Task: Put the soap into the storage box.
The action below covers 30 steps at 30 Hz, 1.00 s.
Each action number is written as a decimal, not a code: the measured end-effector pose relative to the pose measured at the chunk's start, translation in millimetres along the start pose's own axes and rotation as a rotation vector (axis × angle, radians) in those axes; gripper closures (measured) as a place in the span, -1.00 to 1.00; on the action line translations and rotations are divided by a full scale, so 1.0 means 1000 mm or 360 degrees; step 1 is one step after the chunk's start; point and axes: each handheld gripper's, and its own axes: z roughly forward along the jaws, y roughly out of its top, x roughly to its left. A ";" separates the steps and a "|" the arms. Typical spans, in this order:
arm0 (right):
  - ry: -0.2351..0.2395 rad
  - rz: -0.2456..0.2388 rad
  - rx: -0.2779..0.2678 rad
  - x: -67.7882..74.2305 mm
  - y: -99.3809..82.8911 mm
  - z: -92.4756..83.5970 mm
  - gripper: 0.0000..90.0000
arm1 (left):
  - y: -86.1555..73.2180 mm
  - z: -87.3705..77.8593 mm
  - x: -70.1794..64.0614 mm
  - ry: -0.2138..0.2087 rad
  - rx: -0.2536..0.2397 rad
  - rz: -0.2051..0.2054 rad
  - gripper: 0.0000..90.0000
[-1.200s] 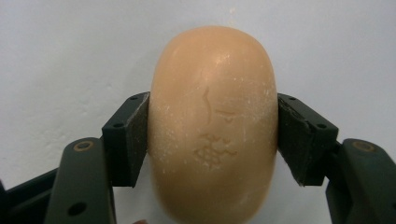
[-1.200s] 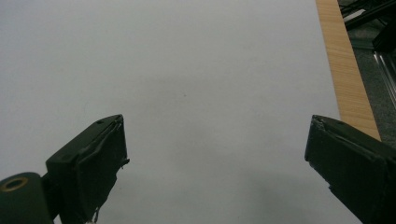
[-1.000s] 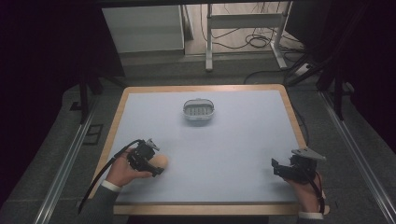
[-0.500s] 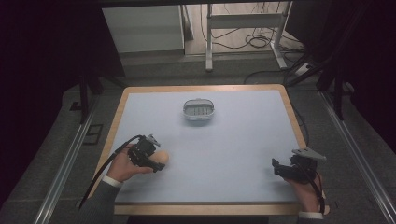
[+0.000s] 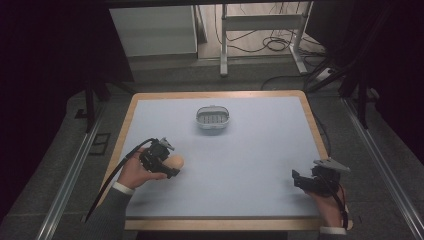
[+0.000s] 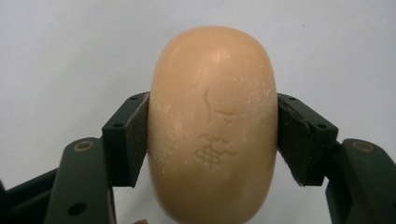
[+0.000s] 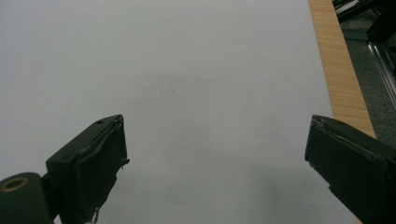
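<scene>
Embossed characters on the soap bar [image 6: 212, 126], between left claw [image 6: 212, 140] pads.

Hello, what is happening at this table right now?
A person works with black two-jaw tongs in each hand. The left tongs are shut on a tan oval bar of soap, near the left side of the pale blue table. The right tongs are open and hold nothing. A small grey oval dish waits farther back.

A small oval grey plastic basket [image 5: 213, 120] with slotted walls stands on the pale blue, wood-edged desk [image 5: 260, 150], toward twelve o'clock of its middle. Beyond the desk's far edge, a white metal frame [image 5: 260, 22] rises at one o'clock, black cables [image 5: 280, 45] lying on the floor beneath.
</scene>
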 end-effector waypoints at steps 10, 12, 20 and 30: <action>-0.0001 0.0003 0.0010 -0.001 -0.001 0.001 -0.88 | 0.007 -0.001 -0.001 0.0007 -0.0012 0.0020 -0.28; 0.0002 0.0002 0.0009 -0.001 -0.001 0.001 -0.88 | 0.008 -0.001 0.000 0.0010 -0.0015 0.0021 -0.28; -0.0001 -0.0002 0.0012 0.000 -0.001 0.001 -0.88 | 0.011 -0.001 0.004 0.0014 -0.0023 0.0006 -0.28; -0.0005 -0.0001 0.0021 0.000 -0.001 0.002 -0.88 | 0.013 -0.003 0.010 0.0020 -0.0030 -0.0004 -0.28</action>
